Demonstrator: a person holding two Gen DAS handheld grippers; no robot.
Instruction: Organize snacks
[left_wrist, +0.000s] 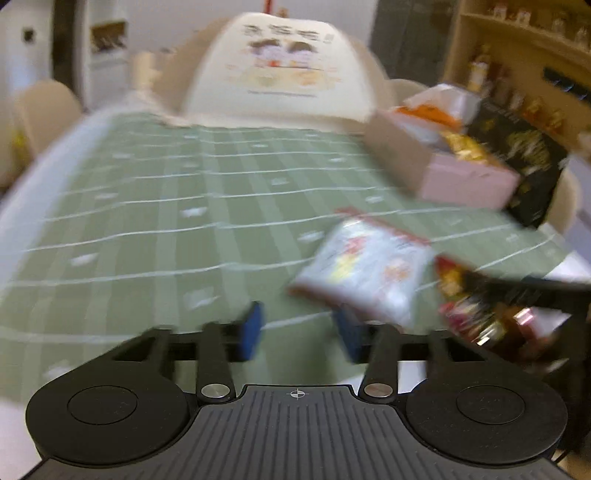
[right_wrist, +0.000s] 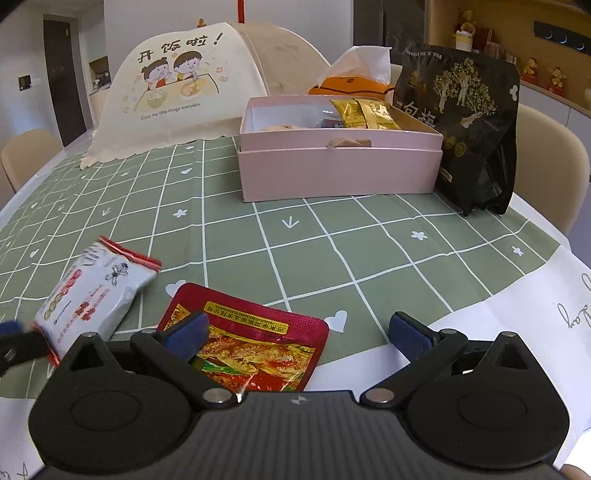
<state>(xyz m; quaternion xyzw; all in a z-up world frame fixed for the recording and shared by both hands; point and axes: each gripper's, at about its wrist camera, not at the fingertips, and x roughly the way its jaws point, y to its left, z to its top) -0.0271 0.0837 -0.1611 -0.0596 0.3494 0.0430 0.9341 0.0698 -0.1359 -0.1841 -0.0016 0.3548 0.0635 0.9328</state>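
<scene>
1. Red snack packet (right_wrist: 255, 343) lies flat on the green checked desk (right_wrist: 332, 251), between the spread fingers of the right tool (right_wrist: 299, 334), which holds nothing.
2. Left tool (left_wrist: 301, 328) is open and empty; a white snack packet (left_wrist: 365, 269) lies just beyond its right finger.
3. Pink box (right_wrist: 340, 162) holding gold sachets (right_wrist: 365, 114) sits farther back, a black pouch (right_wrist: 469, 122) beside it.

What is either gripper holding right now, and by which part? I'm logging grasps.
Nothing is held. The right gripper is open over the red packet; the left gripper is open beside the white packet, neither clamped.
</scene>
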